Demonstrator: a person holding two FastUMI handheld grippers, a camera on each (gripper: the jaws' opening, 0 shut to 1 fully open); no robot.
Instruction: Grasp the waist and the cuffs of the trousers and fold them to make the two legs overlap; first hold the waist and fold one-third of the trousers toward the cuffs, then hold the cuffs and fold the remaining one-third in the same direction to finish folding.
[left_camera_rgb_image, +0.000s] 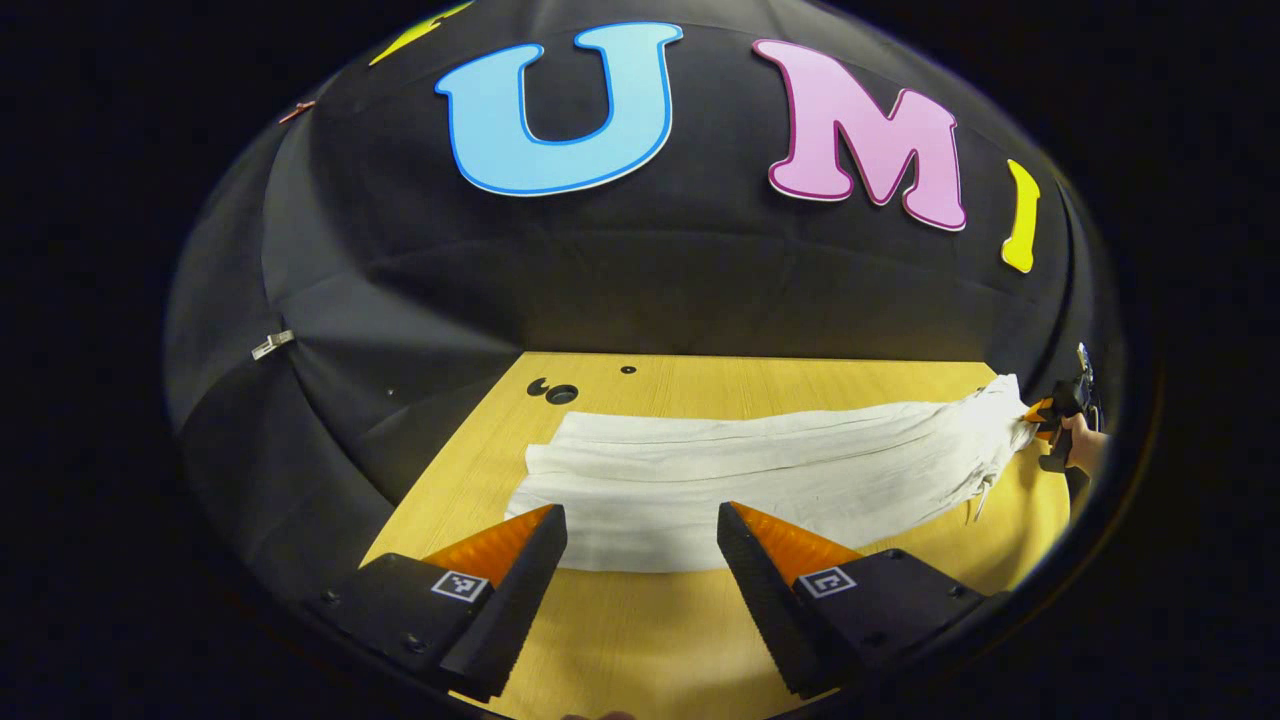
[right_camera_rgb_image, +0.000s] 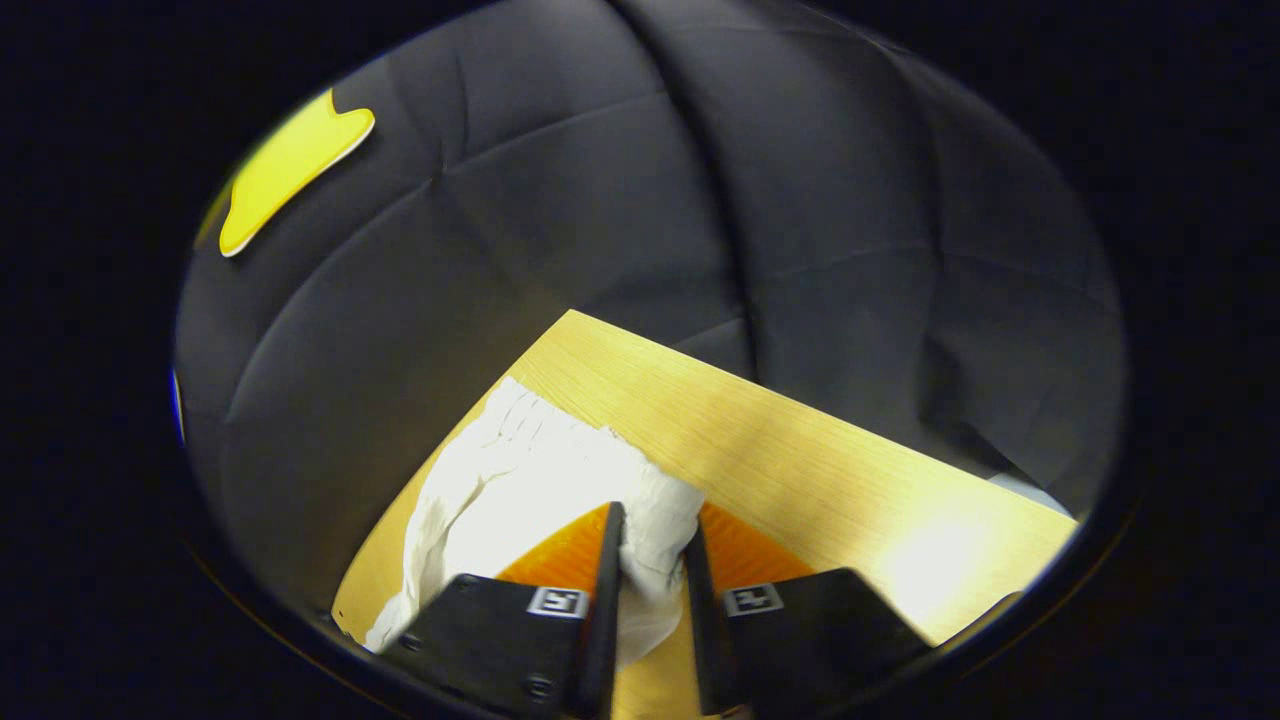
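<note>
White trousers lie stretched across the wooden table, legs side by side, cuffs at the left end near my left gripper. That gripper hovers open just in front of the near cuff edge, nothing between its fingers. At the far right end, the gathered waist is lifted by my right gripper, held by a hand. In the right gripper view the right gripper is shut on a bunched fold of the waist fabric.
Small round holes sit in the table's far left corner. Black cloth walls close in behind and on both sides. Bare wood stretches to the right of the waist in the right gripper view.
</note>
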